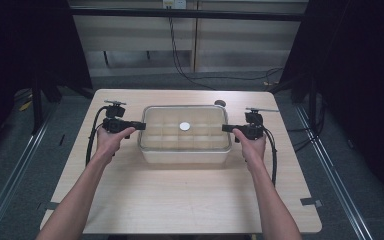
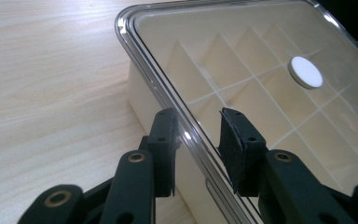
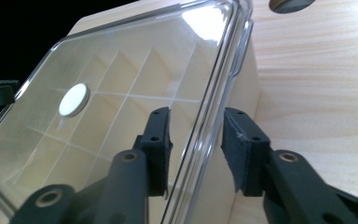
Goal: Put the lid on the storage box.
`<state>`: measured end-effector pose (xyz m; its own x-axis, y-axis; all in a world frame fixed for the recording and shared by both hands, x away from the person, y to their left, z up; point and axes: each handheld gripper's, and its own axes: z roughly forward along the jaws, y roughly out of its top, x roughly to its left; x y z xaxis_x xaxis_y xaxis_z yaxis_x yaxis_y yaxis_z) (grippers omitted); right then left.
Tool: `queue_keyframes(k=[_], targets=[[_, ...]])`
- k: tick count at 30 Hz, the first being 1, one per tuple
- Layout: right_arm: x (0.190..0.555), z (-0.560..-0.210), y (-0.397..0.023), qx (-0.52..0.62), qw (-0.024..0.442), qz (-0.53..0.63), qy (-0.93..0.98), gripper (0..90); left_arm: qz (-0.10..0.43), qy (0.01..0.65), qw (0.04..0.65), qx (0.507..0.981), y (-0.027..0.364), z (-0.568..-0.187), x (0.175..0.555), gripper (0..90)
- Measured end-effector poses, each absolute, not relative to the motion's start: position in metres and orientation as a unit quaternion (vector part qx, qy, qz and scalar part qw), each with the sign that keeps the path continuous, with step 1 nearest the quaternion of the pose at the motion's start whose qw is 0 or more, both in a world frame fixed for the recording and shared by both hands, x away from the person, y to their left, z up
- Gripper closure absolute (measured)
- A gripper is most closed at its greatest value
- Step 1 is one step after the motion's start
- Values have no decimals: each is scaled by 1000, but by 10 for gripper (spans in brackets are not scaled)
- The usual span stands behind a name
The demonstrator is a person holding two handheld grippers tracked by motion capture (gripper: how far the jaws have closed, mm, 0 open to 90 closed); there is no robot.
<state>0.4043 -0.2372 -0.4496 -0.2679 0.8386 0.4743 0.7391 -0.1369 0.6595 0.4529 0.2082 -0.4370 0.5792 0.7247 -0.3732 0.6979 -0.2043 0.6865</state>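
Note:
A cream box (image 1: 185, 155) with grid dividers stands in the middle of the table under a clear lid (image 1: 165, 120). A white disc (image 1: 184, 126) sits at the lid's centre. My left gripper (image 1: 141, 126) is at the lid's left edge and my right gripper (image 1: 225, 128) at its right edge. In the left gripper view the left gripper (image 2: 198, 119) is open, its jaws straddling the lid's rim (image 2: 168, 100) with gaps on both sides. In the right gripper view the right gripper (image 3: 196, 116) is open likewise, with the rim (image 3: 214, 100) between its jaws. The disc (image 2: 306, 72) (image 3: 73, 99) lies farther in.
The wooden table (image 1: 180, 200) has bare room in front of the box and to both sides. A small dark round thing (image 1: 220, 103) (image 3: 289, 3) lies behind the box's right corner. Cables trail from both grippers toward the person.

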Motion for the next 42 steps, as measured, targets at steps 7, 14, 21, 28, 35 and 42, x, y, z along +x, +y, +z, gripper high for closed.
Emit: queue_keyframes(k=[7,14,21,28,35,42], targets=[[391,-442,-236,589,62,463,660,475,11,442,457,772,213,-434,435,603],[361,-427,-241,556,92,484,670,388,47,424,457,780,216,-421,408,425],[325,-423,-247,533,103,498,676,356,67,419,449,786,226,-419,382,366],[300,-419,-248,517,111,500,686,334,76,418,446,788,238,-420,358,342],[270,-418,-250,513,120,502,685,334,75,419,450,785,253,-427,326,346],[239,-425,-253,517,122,494,689,333,74,435,442,781,270,-443,298,323]])
